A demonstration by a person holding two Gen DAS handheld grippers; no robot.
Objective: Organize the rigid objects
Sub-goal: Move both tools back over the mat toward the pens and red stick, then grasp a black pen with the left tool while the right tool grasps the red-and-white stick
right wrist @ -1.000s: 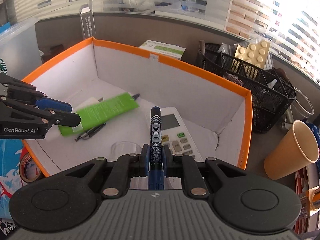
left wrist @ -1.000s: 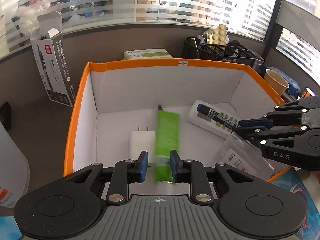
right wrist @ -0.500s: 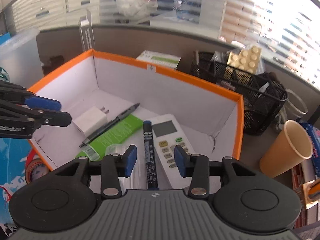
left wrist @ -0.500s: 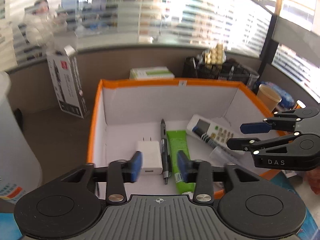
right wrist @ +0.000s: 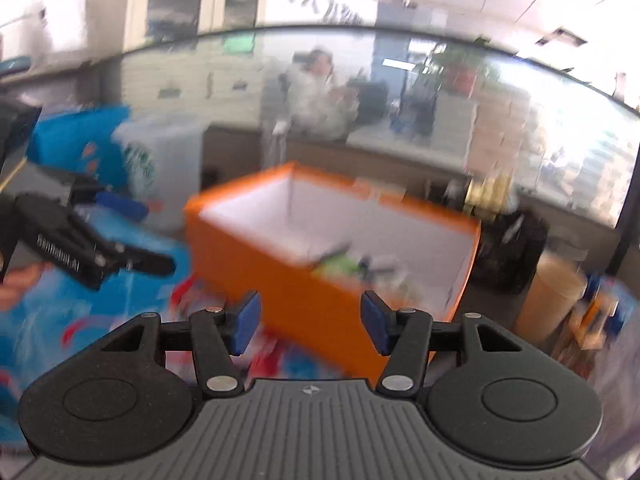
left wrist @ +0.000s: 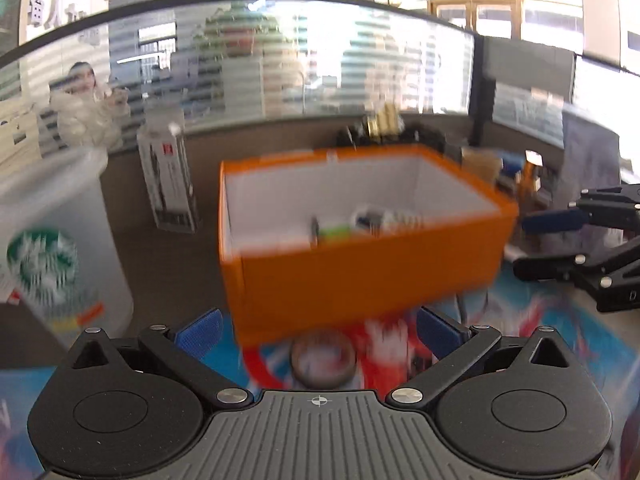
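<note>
The orange box (left wrist: pixel 360 280) with a white inside stands ahead of both grippers, blurred by motion. A green tube (left wrist: pixel 336 232) and other small items lie in it, also seen from the right as the green tube (right wrist: pixel 340 266). My left gripper (left wrist: pixel 318 330) is back from the box's near wall, its jaws opening wide and gripping nothing. My right gripper (right wrist: pixel 310 322) is in front of the orange box (right wrist: pixel 304 292), its jaws opening and empty. Each shows in the other's view: the right gripper (left wrist: pixel 520 246) and the left gripper (right wrist: pixel 154 236).
A roll of tape (left wrist: pixel 323 360) lies on the colourful mat just before the box. A large white tub with a green logo (left wrist: pixel 44 264) stands at left, a tall carton (left wrist: pixel 168 184) behind it. A paper cup (right wrist: pixel 552 300) and black mesh basket (right wrist: pixel 516 248) stand right of the box.
The left gripper let go of the green tube and the right let go of the blue marker, both now in the box. Both grippers drew back out of the box, jaws wider.
</note>
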